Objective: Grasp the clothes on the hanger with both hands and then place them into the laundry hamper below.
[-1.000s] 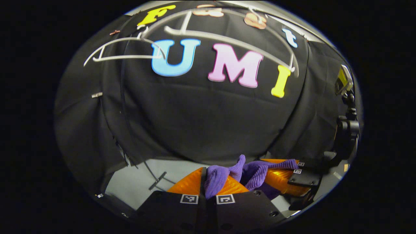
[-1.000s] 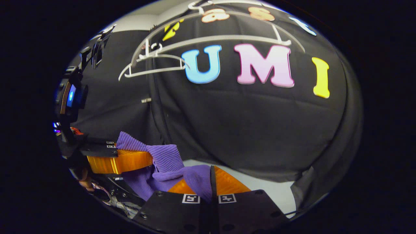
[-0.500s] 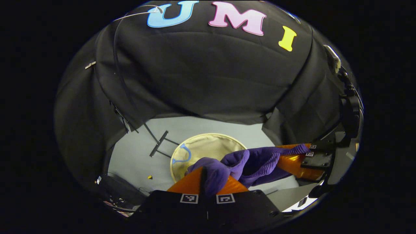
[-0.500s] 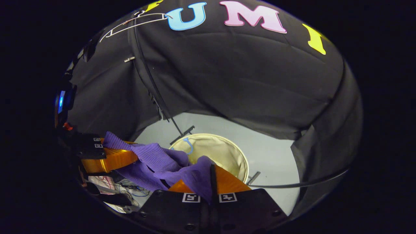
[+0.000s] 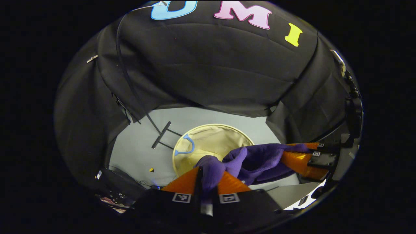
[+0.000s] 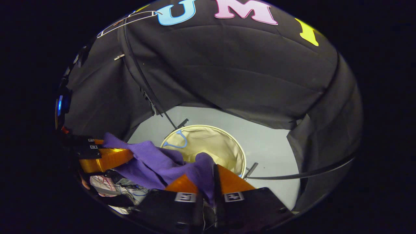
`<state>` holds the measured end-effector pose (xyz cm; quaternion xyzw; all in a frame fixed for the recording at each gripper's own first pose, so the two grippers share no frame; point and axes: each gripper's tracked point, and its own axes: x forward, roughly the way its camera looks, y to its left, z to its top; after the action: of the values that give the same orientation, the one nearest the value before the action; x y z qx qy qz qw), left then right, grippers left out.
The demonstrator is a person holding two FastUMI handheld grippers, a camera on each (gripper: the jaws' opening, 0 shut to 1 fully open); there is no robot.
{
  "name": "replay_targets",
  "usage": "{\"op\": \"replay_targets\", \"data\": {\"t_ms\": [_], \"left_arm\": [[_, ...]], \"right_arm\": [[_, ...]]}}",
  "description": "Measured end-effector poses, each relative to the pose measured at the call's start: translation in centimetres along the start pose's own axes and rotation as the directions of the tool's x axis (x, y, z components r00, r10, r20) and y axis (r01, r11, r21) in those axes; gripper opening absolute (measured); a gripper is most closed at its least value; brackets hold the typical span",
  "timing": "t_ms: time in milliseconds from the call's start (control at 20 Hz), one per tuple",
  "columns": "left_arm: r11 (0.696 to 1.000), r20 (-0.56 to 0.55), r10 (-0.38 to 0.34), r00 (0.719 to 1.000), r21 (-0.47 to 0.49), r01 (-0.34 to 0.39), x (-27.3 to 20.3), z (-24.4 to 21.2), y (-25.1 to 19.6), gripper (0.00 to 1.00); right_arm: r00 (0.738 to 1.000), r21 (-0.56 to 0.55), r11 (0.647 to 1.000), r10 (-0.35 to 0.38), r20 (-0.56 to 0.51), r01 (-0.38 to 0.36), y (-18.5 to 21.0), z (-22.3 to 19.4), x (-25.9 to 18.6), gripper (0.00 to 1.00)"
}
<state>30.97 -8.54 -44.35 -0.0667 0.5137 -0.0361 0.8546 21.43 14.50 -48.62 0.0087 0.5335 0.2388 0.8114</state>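
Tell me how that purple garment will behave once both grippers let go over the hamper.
The purple garment sags and bunches between the left gripper and the right gripper, so it is probably floppy and should crumple as it falls. Its ribbed knit looks grippy, so it may cling briefly to the fingers. The hamper gapes below, likely catching it.

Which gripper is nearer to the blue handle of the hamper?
Left, it seems. The left gripper holds the purple garment on the hamper's side with the blue handle; the right gripper holds it toward the opposite side.
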Motion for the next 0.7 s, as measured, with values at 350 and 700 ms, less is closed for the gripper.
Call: {"op": "replay_targets", "data": {"t_ms": [350,700], "left_arm": [[1.0,0.031,0.012,0.999,0.017,-0.013,0.6,1.1,0.2,0.95],[0.997,0.155,0.005,0.988,0.074,-0.017,-3.1,4.6,0.0,0.95]], "right_arm": [[0.997,-0.009,0.997,-0.081,-0.003,0.081,-1.5,0.3,0.2,0.98],[0.98,0.009,0.986,-0.165,0.113,0.165,-2.5,3.9,-3.9,0.98]]}}
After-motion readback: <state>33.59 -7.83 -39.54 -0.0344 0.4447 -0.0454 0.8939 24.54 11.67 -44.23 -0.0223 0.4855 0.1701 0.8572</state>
